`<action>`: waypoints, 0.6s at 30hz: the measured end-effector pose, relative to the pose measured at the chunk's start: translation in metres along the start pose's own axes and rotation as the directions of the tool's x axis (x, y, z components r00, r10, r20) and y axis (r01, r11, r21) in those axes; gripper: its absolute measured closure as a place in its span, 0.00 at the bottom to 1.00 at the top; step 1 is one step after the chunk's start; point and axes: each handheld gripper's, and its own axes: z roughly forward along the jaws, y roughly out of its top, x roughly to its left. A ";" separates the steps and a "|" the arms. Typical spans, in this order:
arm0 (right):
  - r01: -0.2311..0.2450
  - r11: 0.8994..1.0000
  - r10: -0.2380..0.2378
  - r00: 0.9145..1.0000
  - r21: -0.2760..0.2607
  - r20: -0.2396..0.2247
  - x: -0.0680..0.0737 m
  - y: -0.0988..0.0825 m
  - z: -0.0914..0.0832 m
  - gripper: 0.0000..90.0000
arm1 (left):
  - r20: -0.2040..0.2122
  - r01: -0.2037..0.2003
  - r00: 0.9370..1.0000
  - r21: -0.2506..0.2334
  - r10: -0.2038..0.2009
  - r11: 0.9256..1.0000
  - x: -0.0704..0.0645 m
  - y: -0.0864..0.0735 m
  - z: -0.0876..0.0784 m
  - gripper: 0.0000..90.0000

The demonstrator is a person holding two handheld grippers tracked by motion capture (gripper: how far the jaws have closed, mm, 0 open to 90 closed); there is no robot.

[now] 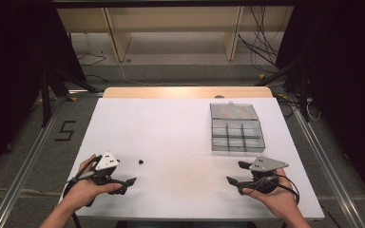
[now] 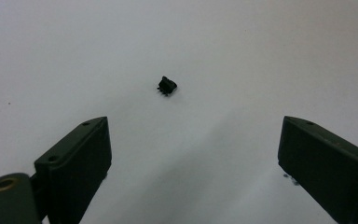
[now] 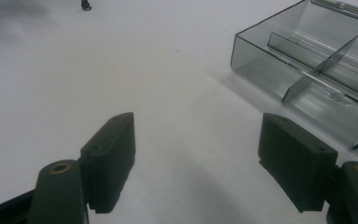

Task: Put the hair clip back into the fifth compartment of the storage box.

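A tiny black part (image 1: 140,162) lies on the white table (image 1: 171,133), seen close up as a small black part (image 2: 167,85) with short pins in the left gripper view. My left gripper (image 1: 128,183) rests near the table's front left, open, a short way from the part, with nothing between its jaws. The left gripper (image 2: 193,163) looks straight at the part ahead. My right gripper (image 1: 236,173) sits at the front right, open and empty. A clear compartment box (image 1: 235,127) with its lid laid back stands beyond it; the clear compartment box (image 3: 317,70) has empty cells nearby.
The table's wooden far edge (image 1: 187,91) borders a floor with cables and shelf legs. A dark frame leg (image 1: 45,95) stands to the left. The person's hands (image 1: 83,192) come in from the front edge.
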 end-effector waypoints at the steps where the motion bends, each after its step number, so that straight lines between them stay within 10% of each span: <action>1: 0.000 1.000 0.000 1.000 0.000 0.000 0.000 0.000 0.000 0.31 | 0.000 0.000 1.000 0.001 0.000 1.000 0.000 0.000 0.000 0.10; 18: 0.020 1.000 -0.021 0.998 -0.021 -0.051 0.012 0.019 0.021 0.32 | 0.001 0.002 1.000 -0.005 -0.002 1.000 0.001 0.000 0.000 0.10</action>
